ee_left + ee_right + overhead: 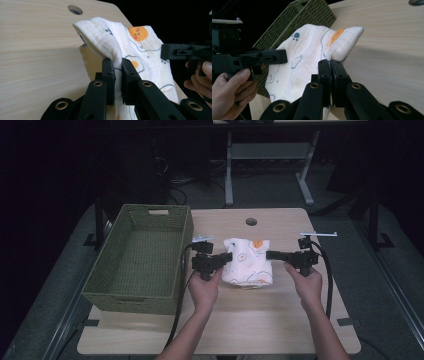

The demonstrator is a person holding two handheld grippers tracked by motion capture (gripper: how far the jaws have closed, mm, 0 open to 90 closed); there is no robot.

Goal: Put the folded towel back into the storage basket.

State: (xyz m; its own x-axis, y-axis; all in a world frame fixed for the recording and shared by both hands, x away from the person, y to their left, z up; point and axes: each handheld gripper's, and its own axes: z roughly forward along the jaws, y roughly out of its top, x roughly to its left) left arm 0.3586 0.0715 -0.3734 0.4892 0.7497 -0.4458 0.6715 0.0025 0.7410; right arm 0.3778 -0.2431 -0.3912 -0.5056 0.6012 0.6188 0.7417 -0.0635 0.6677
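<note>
Between claws, cloth (247, 261) hangs; left claw (228, 256), right claw (270, 254) each clamped on edge.

Lab or office workroom, wooden desk (280, 320) with cable hole (251, 221), desk frames (270, 155) behind

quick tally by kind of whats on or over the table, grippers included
cloth, white with orange and blue print, pinched by both grippers: 1
basket, green woven: 1
grippers, black, left gripper and right gripper, each shut on an edge of the cloth: 2
total: 4
</note>
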